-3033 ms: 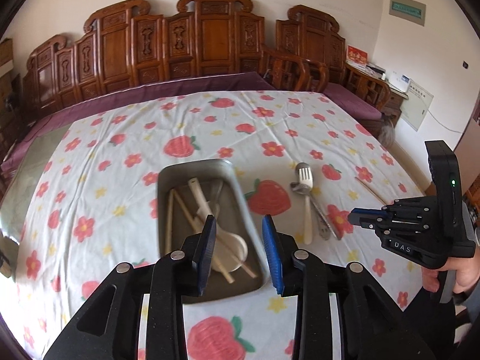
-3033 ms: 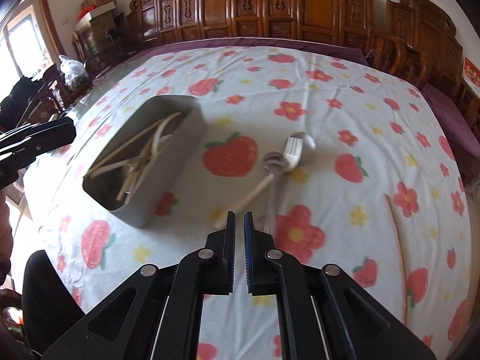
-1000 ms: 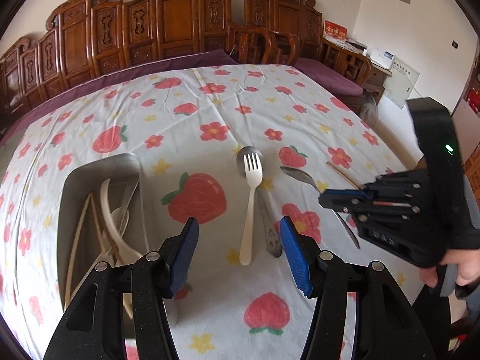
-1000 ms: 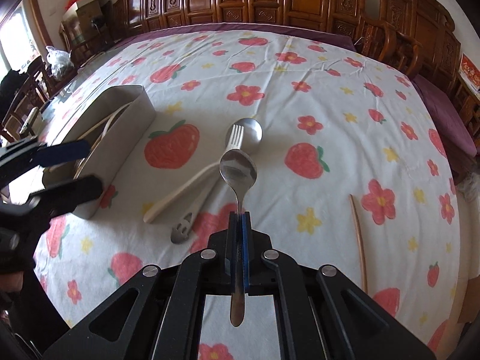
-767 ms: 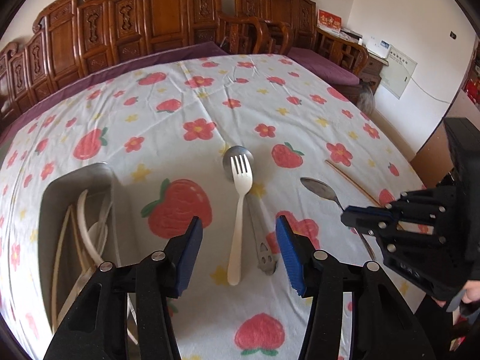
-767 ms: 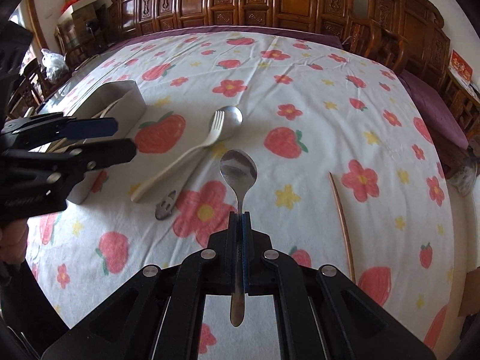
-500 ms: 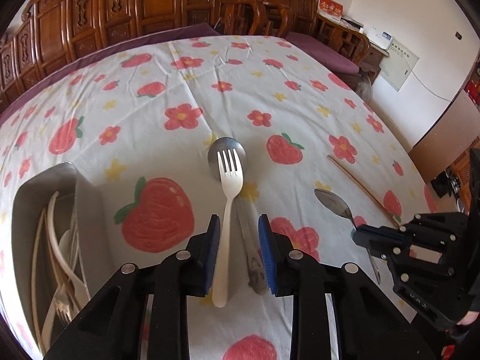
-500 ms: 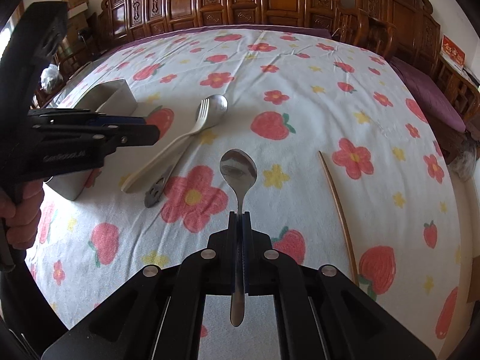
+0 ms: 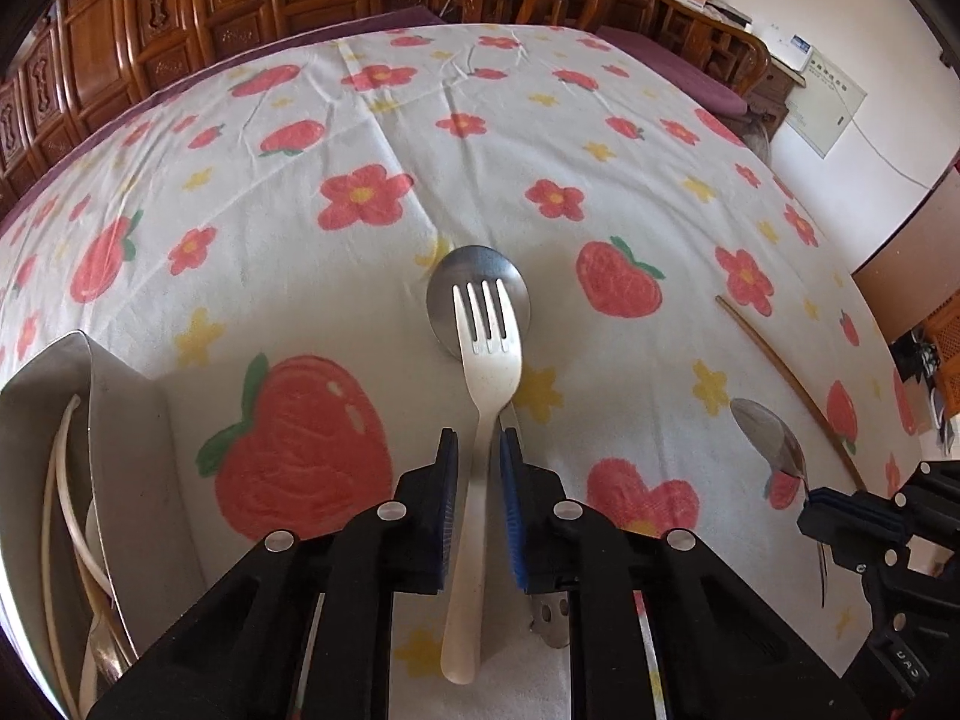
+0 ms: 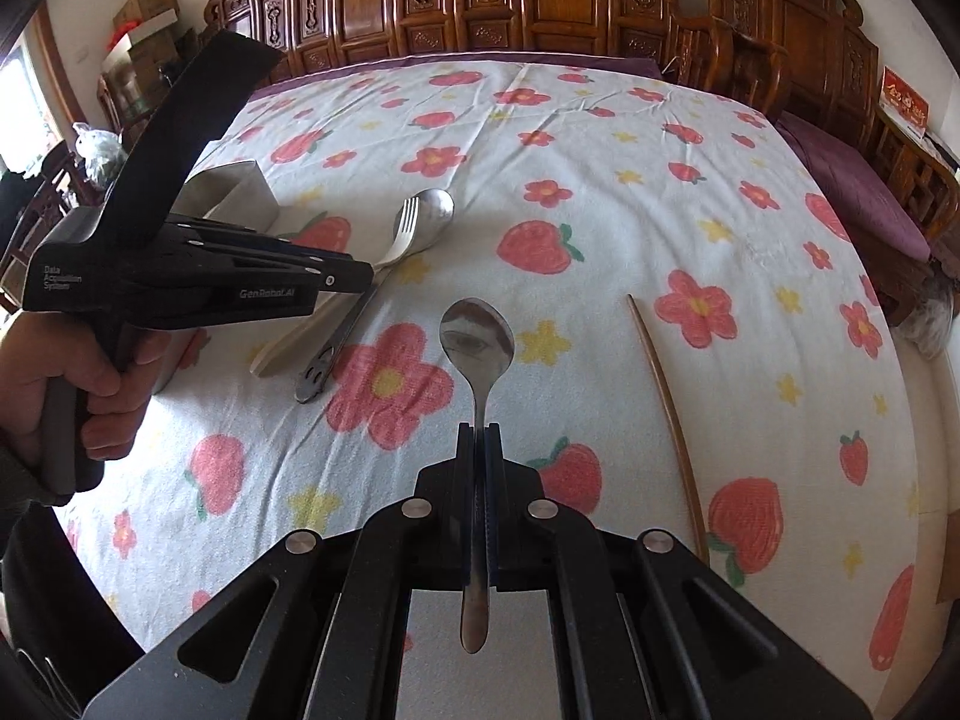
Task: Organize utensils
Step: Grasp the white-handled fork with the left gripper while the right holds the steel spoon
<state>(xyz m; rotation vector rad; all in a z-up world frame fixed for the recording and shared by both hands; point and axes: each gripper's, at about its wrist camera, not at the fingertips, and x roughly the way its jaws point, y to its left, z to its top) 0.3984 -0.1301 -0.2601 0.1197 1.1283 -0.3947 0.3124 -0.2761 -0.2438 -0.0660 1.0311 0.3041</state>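
**Fork straddled by left tool, spoon carried by right**

While the right hand-held gripper (image 10: pixel 479 429) stays clamped on the neck of a steel spoon (image 10: pixel 477 341), carried clear of the tabletop (image 9: pixel 372 120), the left hand-held gripper (image 9: pixel 479 441) has come down over the white fork (image 9: pixel 486 360).

- Left jaws: just been closing, now narrow, the fork's handle between them; a sliver of gap shows on each side, so no firm pinch can be claimed.
- Fork: lying flat, tines resting on the bowl of a second spoon (image 9: pixel 447 282), whose handle runs under and beside it.
- Steel tray (image 9: pixel 129 450): at left, already holding pale utensils.
- Chopstick (image 9: pixel 780 369): loose at right, well apart.

Judgement: one piece is secured, a second nearly so; both await transfer to the tray, with the lower spoon and chopstick outstanding.
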